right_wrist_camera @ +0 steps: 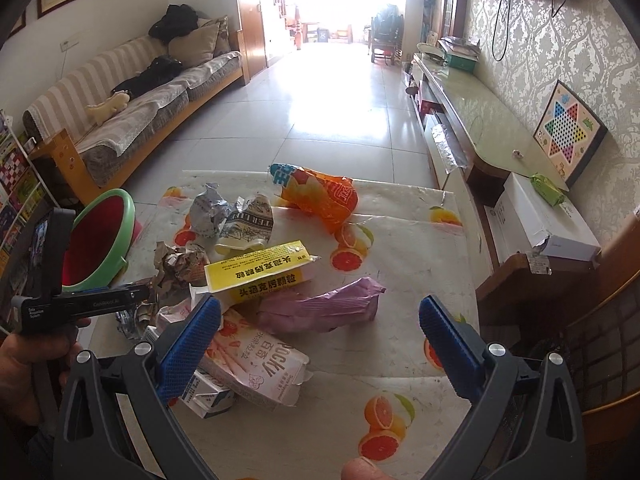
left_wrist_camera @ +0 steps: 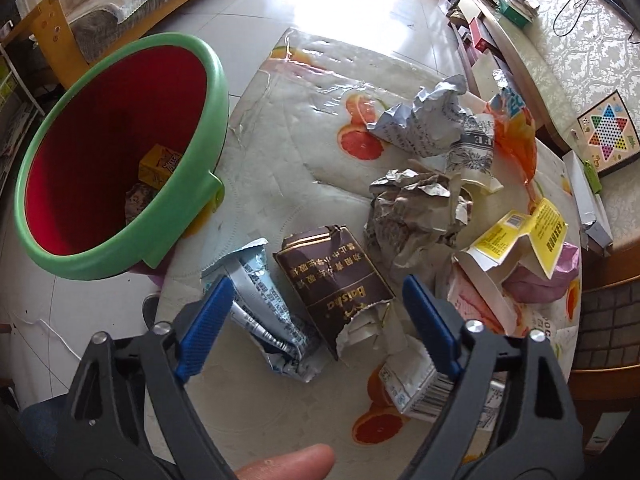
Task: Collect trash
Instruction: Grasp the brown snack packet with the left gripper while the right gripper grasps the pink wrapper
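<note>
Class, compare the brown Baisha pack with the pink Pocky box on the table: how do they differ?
The brown Baisha pack is dark with gold lettering; the Pocky box is pale pink and white. The Baisha pack lies between the open left gripper fingers; the Pocky box lies by the right gripper. Both are torn open, lying flat.

A green bin [left_wrist_camera: 188, 216] with a red inside stands tipped at the table's left edge. A yellow box [left_wrist_camera: 160, 166] lies at its bottom. On the table [left_wrist_camera: 280, 160], a brown pack [left_wrist_camera: 332, 276] lies flat near the front edge, with a crushed silver wrapper [left_wrist_camera: 264, 308] just to its left. Behind them sits a crumpled brown paper ball [left_wrist_camera: 416, 208]. An orange bag [right_wrist_camera: 320, 196] lies near the far edge. A yellow carton [right_wrist_camera: 260, 272], a purple wrapper [right_wrist_camera: 324, 304] and a pink Pocky box [right_wrist_camera: 256, 364] lie close together in the middle.
</note>
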### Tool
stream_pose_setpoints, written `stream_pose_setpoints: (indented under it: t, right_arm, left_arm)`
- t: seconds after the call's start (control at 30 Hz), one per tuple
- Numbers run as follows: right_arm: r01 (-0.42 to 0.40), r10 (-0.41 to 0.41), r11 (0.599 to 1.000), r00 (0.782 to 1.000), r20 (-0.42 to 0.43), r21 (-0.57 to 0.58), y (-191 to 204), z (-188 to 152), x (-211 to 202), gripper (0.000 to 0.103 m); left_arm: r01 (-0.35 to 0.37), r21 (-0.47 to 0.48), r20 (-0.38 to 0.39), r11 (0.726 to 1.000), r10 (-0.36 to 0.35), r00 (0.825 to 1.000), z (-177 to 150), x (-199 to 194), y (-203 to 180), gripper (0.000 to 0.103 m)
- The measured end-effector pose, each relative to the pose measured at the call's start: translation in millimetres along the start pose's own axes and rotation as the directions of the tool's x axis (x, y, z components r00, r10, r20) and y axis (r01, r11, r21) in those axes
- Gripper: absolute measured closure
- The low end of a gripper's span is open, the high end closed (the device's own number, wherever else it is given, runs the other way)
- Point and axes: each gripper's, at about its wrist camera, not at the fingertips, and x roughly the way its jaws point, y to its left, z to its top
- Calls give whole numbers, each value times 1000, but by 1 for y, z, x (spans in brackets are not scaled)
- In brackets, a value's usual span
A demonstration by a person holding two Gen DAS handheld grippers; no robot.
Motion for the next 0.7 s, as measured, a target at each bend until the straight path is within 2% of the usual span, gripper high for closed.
stream_pose_setpoints:
  t: [0.1, 0.2, 0.27, 0.4, 0.5, 0.63, 0.7]
  right_arm:
    - [-3, 3, 1000, 1000, -12, 9, -3, -4, 7, 7]
    - [-4, 4, 1000, 1000, -25, 9, -4, -8, 14, 7]
    - [-4, 4, 1000, 1000, -29, 9, -3, -9, 17, 7]
    - [8, -8, 1000, 999, -36, 8, -4, -10, 25, 7]
    - [21, -20, 1000, 998, -51, 23, -8, -11, 32, 7]
    - [37, -31, 997, 996, -87, 69, -18, -15, 45, 7]
    - [46, -32, 992, 992, -121, 115, -25, -17, 54, 7]
  left_arm:
    - [11, 0, -13, 1000, -11, 1000, 2, 9, -4, 32]
    - [-12, -11, -38, 1000, 12, 999, 4, 18, -6, 32]
    - [-51, -4, -32, 999, 51, 998, 5, 19, -8, 32]
    - [-62, -21, -68, 998, 60, 996, 5, 31, -8, 32]
    - [-74, 14, -78, 997, 75, 994, 3, 37, -16, 32]
    - [-45, 45, -60, 998, 48, 997, -3, 31, -21, 59]
    - [-45, 63, -30, 997, 47, 998, -7, 23, -21, 68]
